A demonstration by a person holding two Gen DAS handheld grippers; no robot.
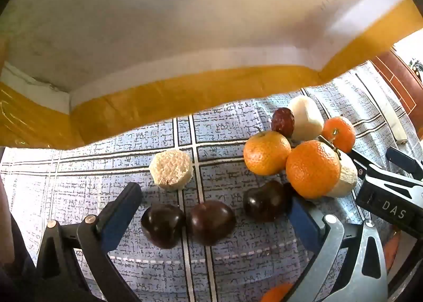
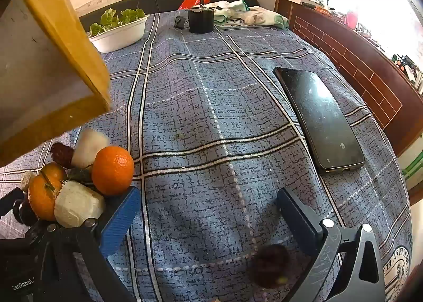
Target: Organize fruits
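In the left wrist view my left gripper (image 1: 212, 193) stands wide open over the blue checked cloth (image 1: 105, 164). Three dark plums (image 1: 211, 221) lie in a row below its jaws, and none is touched. Past them is a heap: three oranges (image 1: 312, 168), a red date (image 1: 283, 121) and white peeled pieces (image 1: 306, 117). One more white piece (image 1: 171, 170) lies alone to the left. My right gripper (image 2: 208, 193) is open over bare cloth, with the heap's nearest orange (image 2: 112, 170) by its left finger. A blurred dark fruit (image 2: 269, 266) lies low between its jaws.
A cardboard box with yellow tape (image 1: 185, 37) hangs over the far side of the fruit. On the cloth lie a black phone (image 2: 320, 117), a white bowl of greens (image 2: 119, 35), a black cylinder (image 2: 201, 20) and crumpled towels (image 2: 246, 14). A brown windowsill runs along the right.
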